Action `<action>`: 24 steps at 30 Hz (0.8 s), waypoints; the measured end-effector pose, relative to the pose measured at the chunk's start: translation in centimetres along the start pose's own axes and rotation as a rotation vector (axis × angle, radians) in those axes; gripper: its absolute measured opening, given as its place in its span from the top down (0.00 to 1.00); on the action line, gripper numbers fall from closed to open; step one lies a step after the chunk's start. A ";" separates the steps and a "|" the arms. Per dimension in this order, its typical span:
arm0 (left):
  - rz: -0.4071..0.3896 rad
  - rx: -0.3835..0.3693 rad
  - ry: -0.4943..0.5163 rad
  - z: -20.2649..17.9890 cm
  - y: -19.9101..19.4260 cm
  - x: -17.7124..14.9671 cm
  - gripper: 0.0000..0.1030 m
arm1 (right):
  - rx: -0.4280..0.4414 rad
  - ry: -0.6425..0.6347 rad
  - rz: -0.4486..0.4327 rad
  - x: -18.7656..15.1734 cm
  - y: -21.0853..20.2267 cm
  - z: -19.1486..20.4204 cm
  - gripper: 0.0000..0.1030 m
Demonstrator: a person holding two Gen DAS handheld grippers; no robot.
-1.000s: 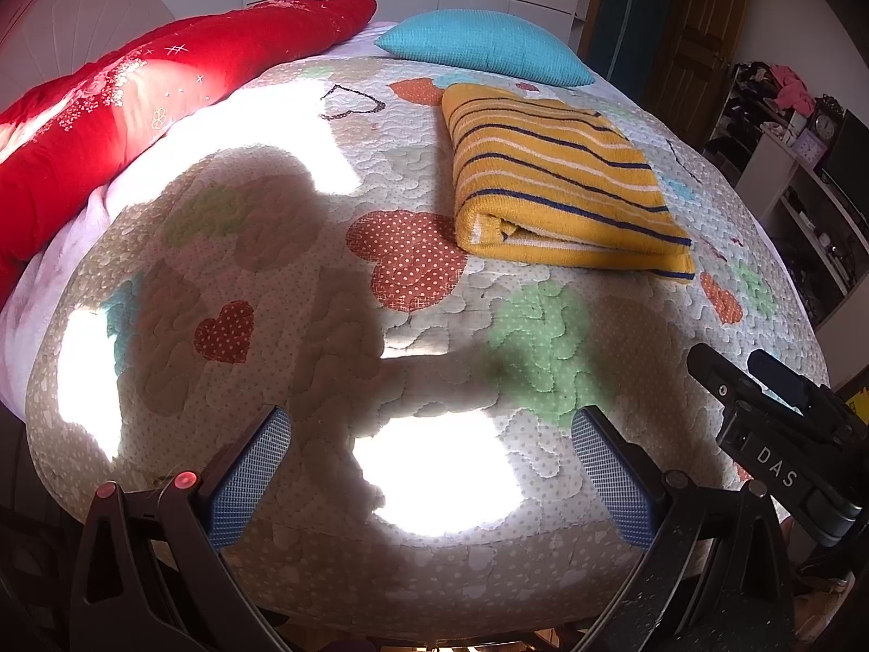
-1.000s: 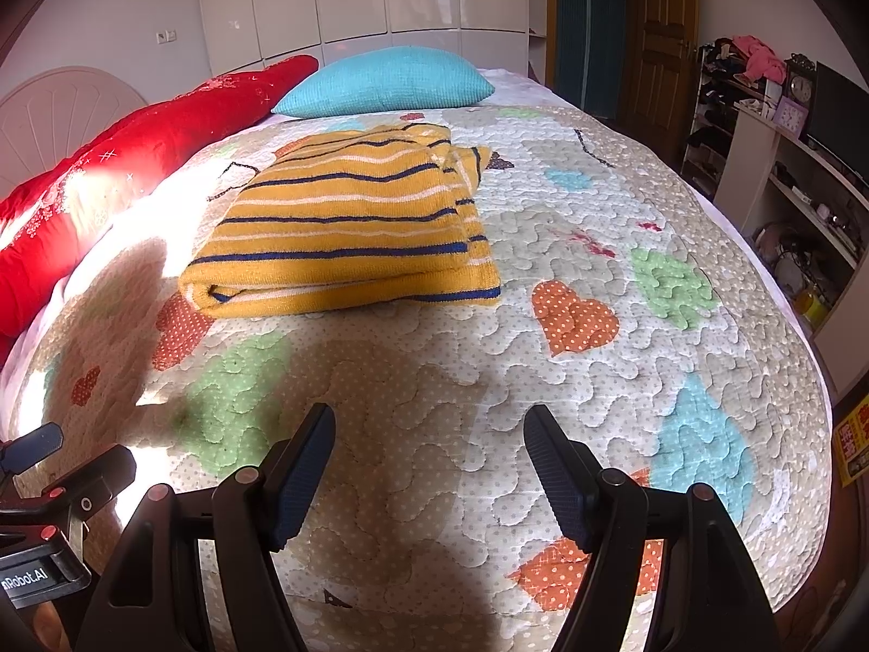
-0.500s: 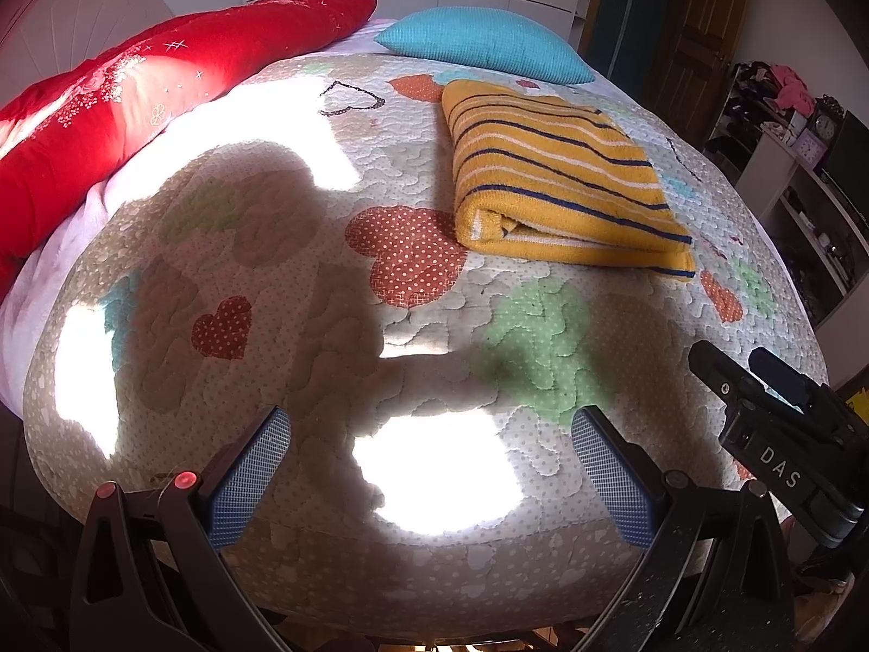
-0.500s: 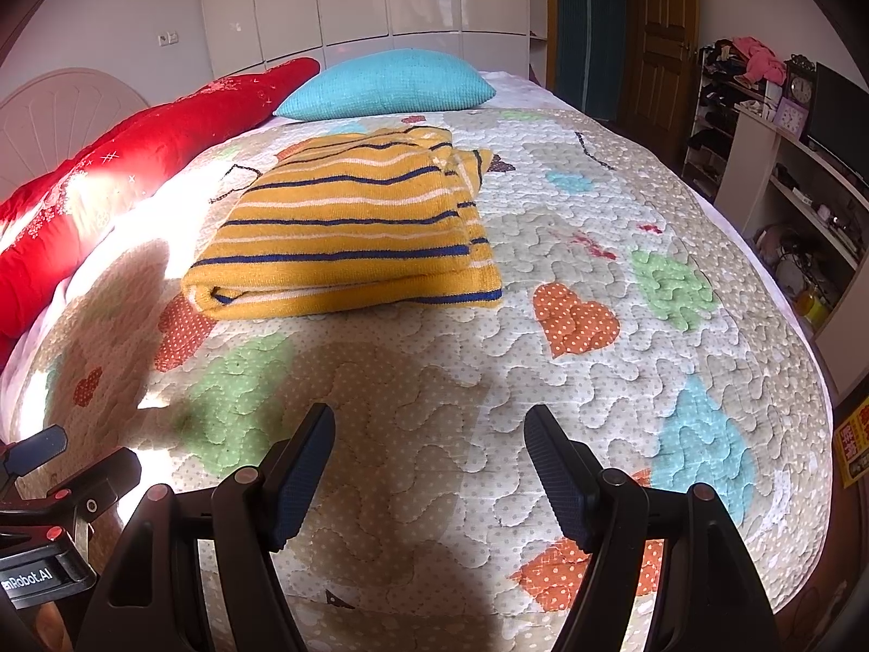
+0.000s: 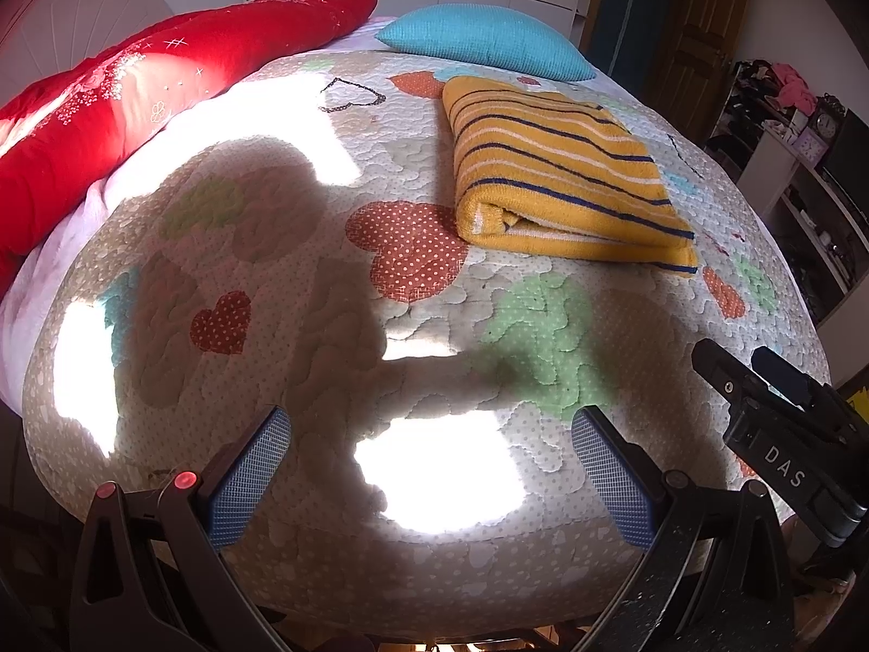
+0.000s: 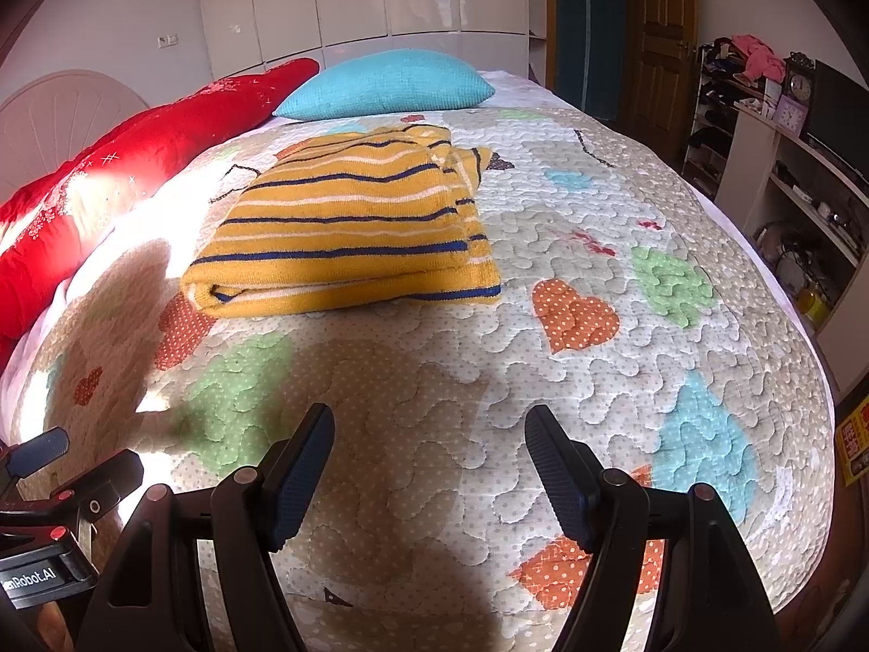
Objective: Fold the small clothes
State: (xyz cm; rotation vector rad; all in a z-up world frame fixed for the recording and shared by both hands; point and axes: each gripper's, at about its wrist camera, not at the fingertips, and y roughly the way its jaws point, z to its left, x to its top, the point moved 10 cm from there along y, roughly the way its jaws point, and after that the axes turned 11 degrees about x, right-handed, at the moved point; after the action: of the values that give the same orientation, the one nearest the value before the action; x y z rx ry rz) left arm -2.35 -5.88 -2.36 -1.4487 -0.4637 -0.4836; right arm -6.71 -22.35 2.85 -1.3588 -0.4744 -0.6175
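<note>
We see the yellow striped sweater [image 6: 347,228] lying folded into a thick rectangle on the quilted bedspread [image 6: 597,391], its navy and white stripes running across it and its folded edge turned toward us. It sits near the middle of the bed, well ahead of both sets of tongs and touched by neither. Just beyond it lies a turquoise pillow [image 6: 385,84], and along the left side of the bed stretches a long red bolster [image 5: 136,98] with white embroidery. Sunlight falls in bright patches on the bedspread, broken by a person's shadow [image 5: 255,250] in the left wrist view. Our left tongs [image 5: 429,462] hang over the near edge of the bed with blue pads spread wide and nothing between them. Our right tongs [image 6: 429,467] are likewise released, dark pads apart over bare quilt, empty. Each set of tongs shows at the margin of the other's view. At the right stand white shelves [image 6: 804,174] with small clocks and clutter, and a brown wooden door [image 6: 662,38] is behind them.
</note>
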 end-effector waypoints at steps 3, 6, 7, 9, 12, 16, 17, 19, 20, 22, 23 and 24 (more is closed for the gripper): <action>0.006 0.000 -0.002 0.1 0.2 0.0 0.00 | 0.002 -0.001 -0.004 0.0 -0.1 0.0 0.25; 0.009 -0.001 -0.003 0.1 0.3 0.0 0.00 | 0.010 -0.003 -0.014 0.0 -0.3 0.2 0.25; 0.009 -0.001 -0.004 0.1 0.3 0.0 0.00 | 0.014 -0.005 -0.018 0.1 -0.3 0.3 0.25; 0.010 -0.001 -0.004 0.2 0.3 0.0 0.00 | 0.013 -0.011 -0.019 0.1 -0.4 0.4 0.24; 0.010 -0.001 -0.003 0.2 0.4 0.0 0.00 | 0.011 -0.017 -0.016 0.0 -0.3 0.6 0.23; 0.013 -0.001 -0.004 0.1 0.4 -0.1 0.00 | 0.011 -0.013 -0.011 -0.1 -0.1 0.4 0.23; 0.014 -0.001 -0.005 0.2 0.5 -0.1 0.00 | 0.010 -0.012 -0.010 -0.1 -0.1 0.4 0.23; 0.017 -0.001 -0.005 0.2 0.6 -0.2 0.00 | 0.010 -0.011 -0.011 -0.1 -0.1 0.3 0.23; 0.018 -0.001 -0.005 0.2 0.7 -0.2 0.00 | 0.010 -0.010 -0.011 -0.1 -0.1 0.2 0.23; 0.018 -0.001 -0.005 0.3 0.7 -0.2 0.00 | 0.010 -0.008 -0.012 -0.1 -0.1 0.1 0.23; 0.017 -0.001 -0.004 0.3 0.7 -0.2 0.00 | 0.009 -0.009 -0.013 -0.1 -0.1 0.1 0.23; 0.017 0.000 -0.004 0.3 0.7 -0.2 0.00 | 0.007 -0.011 -0.016 -0.1 -0.1 0.1 0.23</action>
State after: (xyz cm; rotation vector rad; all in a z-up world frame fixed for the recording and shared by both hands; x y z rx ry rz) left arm -2.08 -5.55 -3.01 -1.4523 -0.4542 -0.4676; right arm -6.88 -22.26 2.89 -1.3537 -0.4960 -0.6211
